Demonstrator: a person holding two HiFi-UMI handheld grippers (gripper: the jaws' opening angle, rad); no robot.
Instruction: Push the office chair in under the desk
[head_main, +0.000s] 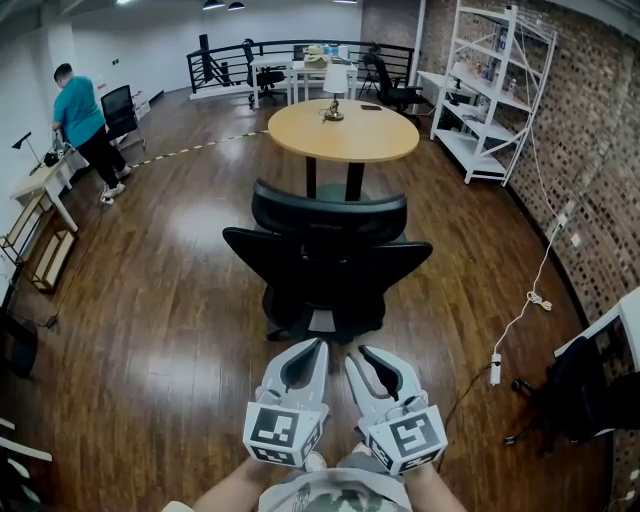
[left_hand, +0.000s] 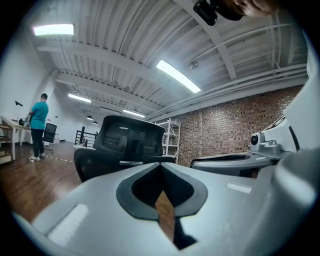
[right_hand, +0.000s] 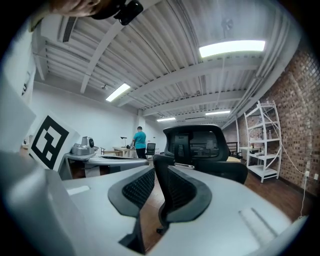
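While both grippers are held level and side by side at six o'clock in the head view, the black office chair (head_main: 325, 265) stands straight ahead at twelve o'clock, its backrest turned towards them. Beyond it, also at twelve o'clock, is the round wooden desk (head_main: 343, 130) on a dark central column. The chair looks close to the desk but not yet tucked under it.

The left gripper (head_main: 321, 343) has its jaws pressed together, holding nothing. The right gripper (head_main: 358, 352) has its jaws slightly parted, with only wooden floor (head_main: 150, 300) showing through the gap. Neither appears to touch the chair. Paired like this behind the backrest, they seem set to work as blunt pushers rather than pinchers.

A person (head_main: 85, 125) stands well away at ten o'clock, and white shelving (head_main: 495, 90) is at two o'clock.
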